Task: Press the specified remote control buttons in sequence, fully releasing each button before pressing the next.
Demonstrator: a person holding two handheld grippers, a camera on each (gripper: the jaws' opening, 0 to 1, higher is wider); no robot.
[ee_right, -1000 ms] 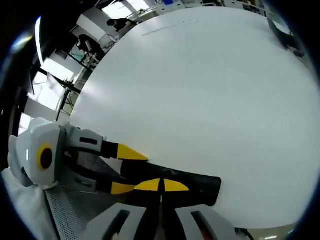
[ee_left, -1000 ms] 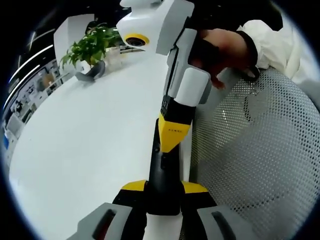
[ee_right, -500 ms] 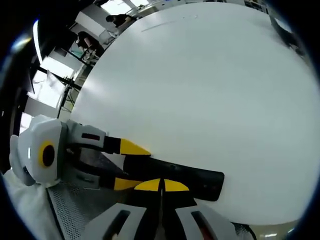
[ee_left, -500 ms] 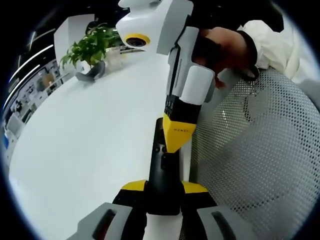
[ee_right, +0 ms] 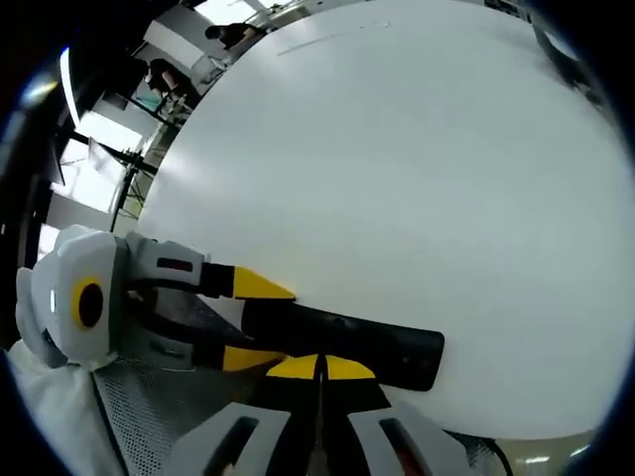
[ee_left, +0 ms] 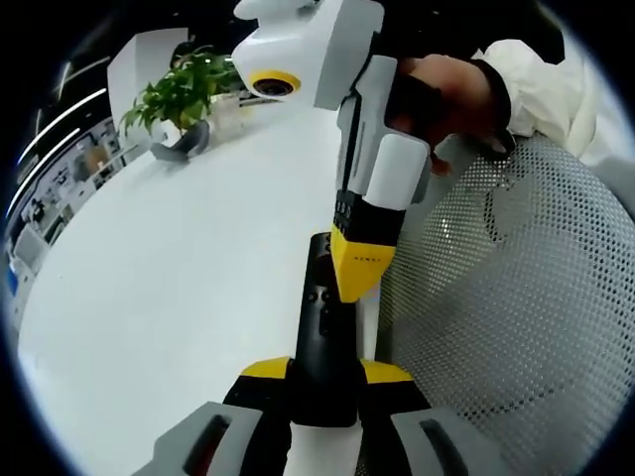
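A black remote control [ee_left: 319,327] lies lengthwise between the yellow-tipped jaws of my left gripper [ee_left: 325,372], which is shut on its near end. My right gripper [ee_left: 359,268] comes down from above with a hand [ee_left: 451,84] on it, its yellow tip shut and resting on the remote's button face near the right edge. In the right gripper view the remote [ee_right: 392,347] runs across just above my right gripper [ee_right: 319,367], whose jaws meet. The left gripper [ee_right: 260,322] holds the remote from the left there. Everything hangs over the white table [ee_left: 169,278].
A potted green plant [ee_left: 184,89] and a grey curved object [ee_left: 184,147] stand at the table's far end. A grey mesh chair back [ee_left: 506,317] sits close on the right of the remote. The wide table top [ee_right: 397,169] stretches beyond the remote.
The right gripper's tip has slid a little to the right across the remote, uncovering more of the remote's far end. The left gripper still holds the remote in the same place.
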